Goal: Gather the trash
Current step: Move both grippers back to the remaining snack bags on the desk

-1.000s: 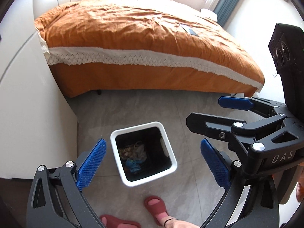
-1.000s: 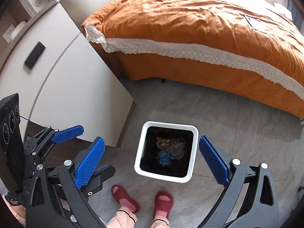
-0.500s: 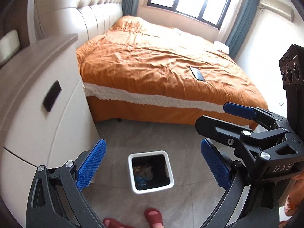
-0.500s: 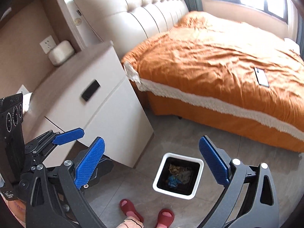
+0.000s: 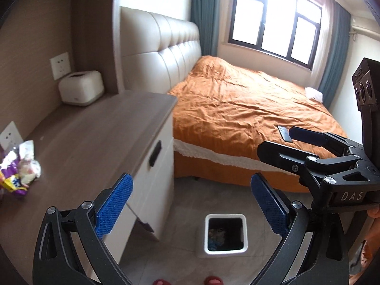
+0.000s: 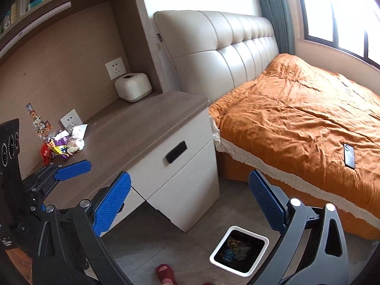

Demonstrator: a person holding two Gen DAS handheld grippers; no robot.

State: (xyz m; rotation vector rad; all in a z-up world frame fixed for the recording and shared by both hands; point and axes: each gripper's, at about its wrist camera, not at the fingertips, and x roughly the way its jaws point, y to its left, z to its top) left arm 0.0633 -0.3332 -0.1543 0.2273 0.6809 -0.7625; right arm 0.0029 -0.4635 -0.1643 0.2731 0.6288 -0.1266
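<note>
Bedroom seen from both wrist cameras. The left gripper (image 5: 191, 204) and the right gripper (image 6: 190, 201) are each held above the floor with jaws spread wide and nothing between the blue pads (image 5: 114, 205). A white square trash bin (image 6: 239, 250) stands on the grey tile floor (image 6: 166, 244) near the corner of the bedside desk (image 6: 133, 128); it holds crumpled waste, possibly paper and cloth, though the detail is too small to resolve. A cluster of snack wrappers (image 6: 62, 145) lies on the wood desktop near the back wall, just beside a wall socket (image 6: 71, 120), well apart from both grippers. A white tissue box (image 6: 133, 87) sits further back. A dark phone (image 6: 349, 155) rests on the orange bedspread (image 6: 304, 118). Red slippers (image 6: 166, 273) show at the lower edge.
</note>
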